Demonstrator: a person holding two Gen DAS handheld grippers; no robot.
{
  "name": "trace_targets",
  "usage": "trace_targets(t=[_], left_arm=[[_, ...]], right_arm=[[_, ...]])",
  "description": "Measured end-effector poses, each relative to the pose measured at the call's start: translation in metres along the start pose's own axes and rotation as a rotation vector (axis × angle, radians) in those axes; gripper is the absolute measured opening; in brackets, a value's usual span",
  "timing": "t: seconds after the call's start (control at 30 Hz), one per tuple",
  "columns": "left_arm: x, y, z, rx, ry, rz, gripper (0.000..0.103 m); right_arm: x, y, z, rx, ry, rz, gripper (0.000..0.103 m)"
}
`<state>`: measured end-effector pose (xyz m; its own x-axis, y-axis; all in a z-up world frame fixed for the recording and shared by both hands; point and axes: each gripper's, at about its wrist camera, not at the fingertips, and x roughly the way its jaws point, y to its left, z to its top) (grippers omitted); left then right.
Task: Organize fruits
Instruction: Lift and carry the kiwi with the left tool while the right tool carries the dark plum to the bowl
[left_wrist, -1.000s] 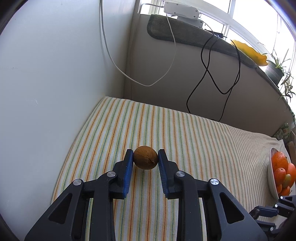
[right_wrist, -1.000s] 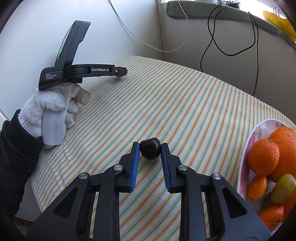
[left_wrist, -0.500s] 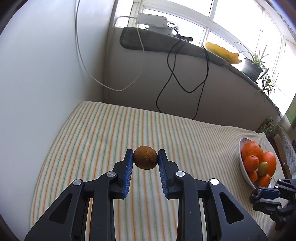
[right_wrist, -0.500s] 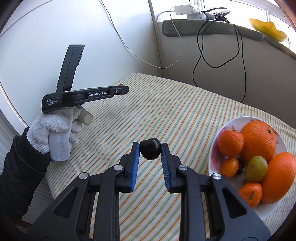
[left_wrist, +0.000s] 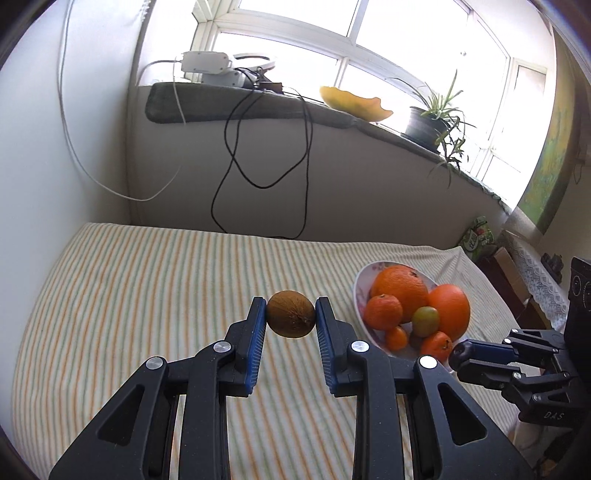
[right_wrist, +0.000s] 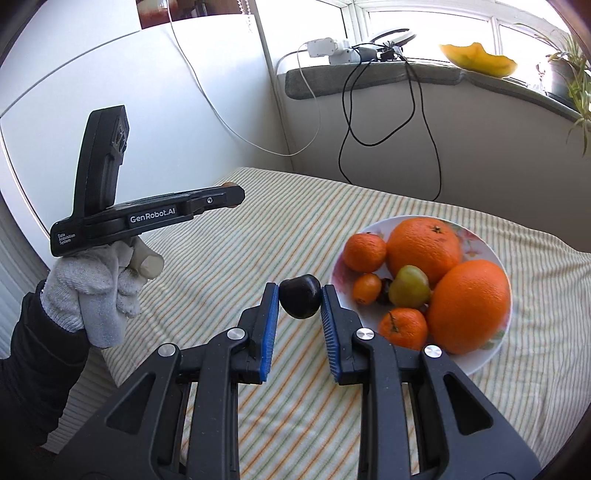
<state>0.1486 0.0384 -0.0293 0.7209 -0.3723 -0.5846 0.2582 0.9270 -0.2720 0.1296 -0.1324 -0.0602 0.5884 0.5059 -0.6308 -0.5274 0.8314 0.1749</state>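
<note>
Tools (left_wrist: 291, 319) (right_wrist: 300, 297) grip fruit over open cloth (left_wrist: 147, 295) beside plate (right_wrist: 491, 254).

- "GenRobot.AI" in white, printed along the side of the left claw (right_wrist: 229, 194).
- "Data Acquisition System" in small white letters, at the rear end of that same body.
- "DAS" faintly marked on the right claw (left_wrist: 460, 356), low on its black frame.

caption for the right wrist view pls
Right hand-held gripper holds a dark fruit beside a plate of oranges.
</note>
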Motion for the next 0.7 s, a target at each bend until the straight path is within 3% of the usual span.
trace_targets(t=[0.33,0.7], left_arm=[[0.017,-0.055,-0.01,0.065,0.046,-0.103,0.025],[0.037,-0.095,-0.022,0.129,0.102,-0.151,0.025]], right_arm=[[-0.03,-0.046,-0.015,0.049,-0.013,-0.073,0.024],[-0.027,-0.071,-0.032,0.084,0.017,-0.099,0.024]])
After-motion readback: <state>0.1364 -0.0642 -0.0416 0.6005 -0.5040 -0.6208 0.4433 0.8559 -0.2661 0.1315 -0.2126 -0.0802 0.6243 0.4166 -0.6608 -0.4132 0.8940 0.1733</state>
